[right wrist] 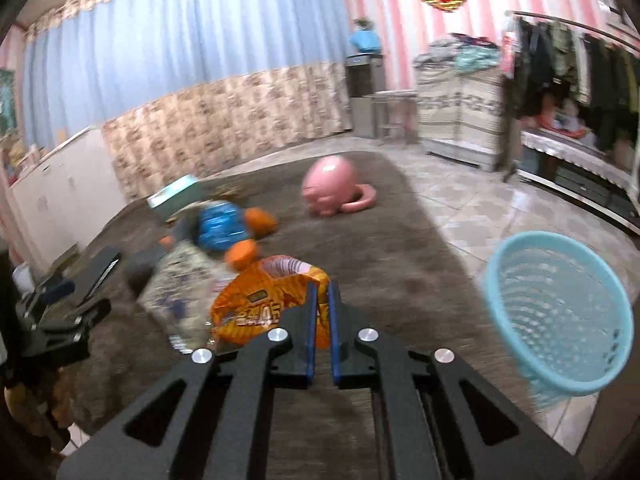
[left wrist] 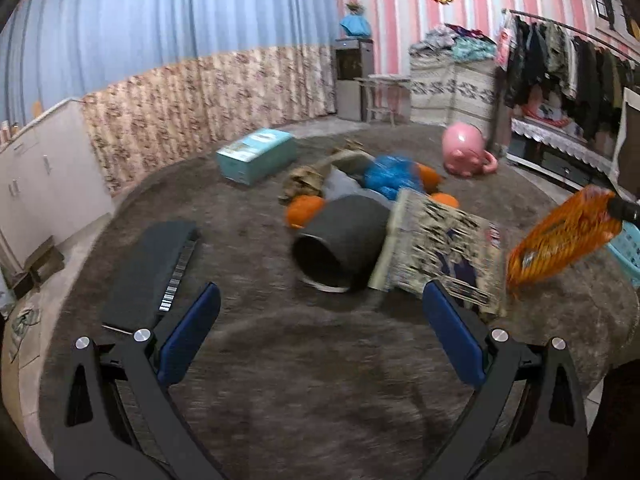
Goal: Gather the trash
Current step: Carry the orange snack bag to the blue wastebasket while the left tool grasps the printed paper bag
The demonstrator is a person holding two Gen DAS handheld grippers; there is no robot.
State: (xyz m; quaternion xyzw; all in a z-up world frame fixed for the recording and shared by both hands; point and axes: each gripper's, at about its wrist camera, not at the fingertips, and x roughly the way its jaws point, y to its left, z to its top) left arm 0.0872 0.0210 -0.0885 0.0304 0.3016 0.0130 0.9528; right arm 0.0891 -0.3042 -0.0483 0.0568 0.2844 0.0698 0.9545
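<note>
My right gripper (right wrist: pixel 322 288) is shut on an orange snack bag (right wrist: pixel 260 300) and holds it above the rug; the bag also shows in the left wrist view (left wrist: pixel 560 240). A light blue mesh basket (right wrist: pixel 560 312) stands to its right on the tiled floor. My left gripper (left wrist: pixel 320 300) is open and empty above the rug, in front of a tipped black cylinder (left wrist: pixel 340 240) and a printed paper packet (left wrist: pixel 440 252). A blue crumpled bag (left wrist: pixel 390 174) and orange items (left wrist: pixel 304 210) lie behind them.
A flat black box (left wrist: pixel 148 272) lies left on the brown rug (left wrist: pixel 280 360). A teal carton (left wrist: pixel 256 154) and a pink pig-shaped pot (left wrist: pixel 464 150) sit further back. Cabinets stand left, a clothes rack (left wrist: pixel 560 64) right, curtains behind.
</note>
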